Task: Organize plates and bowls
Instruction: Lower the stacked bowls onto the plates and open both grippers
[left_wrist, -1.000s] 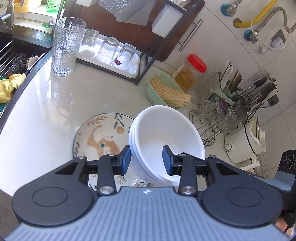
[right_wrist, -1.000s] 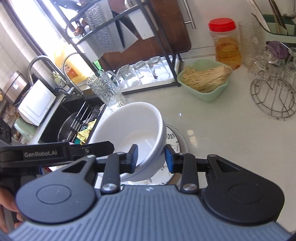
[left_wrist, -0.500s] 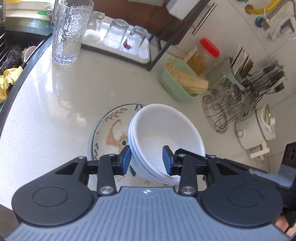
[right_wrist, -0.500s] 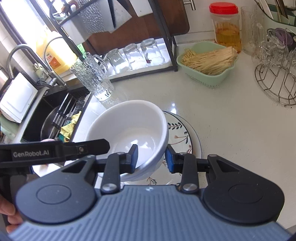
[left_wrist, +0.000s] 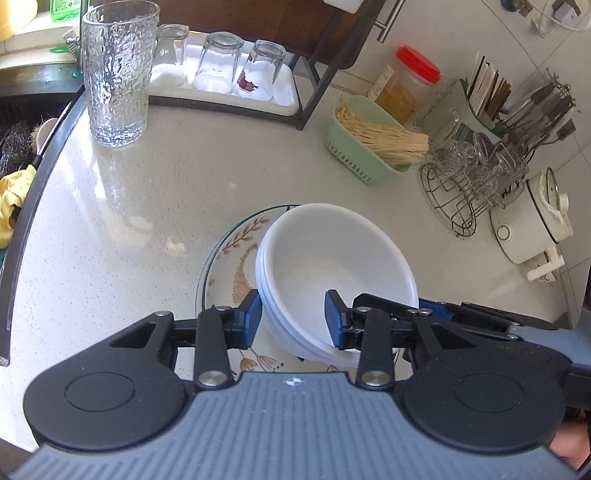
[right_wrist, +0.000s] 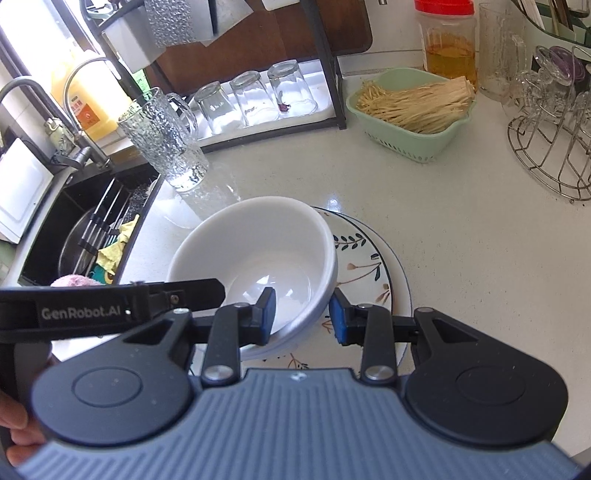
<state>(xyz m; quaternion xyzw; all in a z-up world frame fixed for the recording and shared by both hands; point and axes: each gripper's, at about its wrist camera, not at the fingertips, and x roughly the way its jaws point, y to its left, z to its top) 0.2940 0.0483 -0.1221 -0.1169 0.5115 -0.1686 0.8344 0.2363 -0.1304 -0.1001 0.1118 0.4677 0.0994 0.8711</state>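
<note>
A stack of white bowls (left_wrist: 332, 258) (right_wrist: 251, 251) hangs tilted just over a leaf-patterned plate (left_wrist: 229, 258) (right_wrist: 369, 266) that lies on the pale counter. My left gripper (left_wrist: 293, 319) is shut on the stack's near rim, one blue pad outside the wall and one inside. My right gripper (right_wrist: 303, 317) grips the opposite rim the same way. Each gripper shows in the other's view: the right one (left_wrist: 461, 321) and the left one (right_wrist: 110, 310). Whether the bowls' base touches the plate is hidden.
A tall textured glass (left_wrist: 118, 74) stands at the back left beside a white tray of upturned glasses (left_wrist: 221, 85). A green basket of noodles (left_wrist: 369, 147), a red-lidded jar (left_wrist: 410, 88), a wire rack (left_wrist: 472, 184) and a white pot (left_wrist: 532, 221) crowd the right. The dark sink (right_wrist: 92, 229) lies to the left.
Both grippers have sunk toward the counter with the bowl stack between them, bringing it down close over the patterned plate. The grips look unchanged.
</note>
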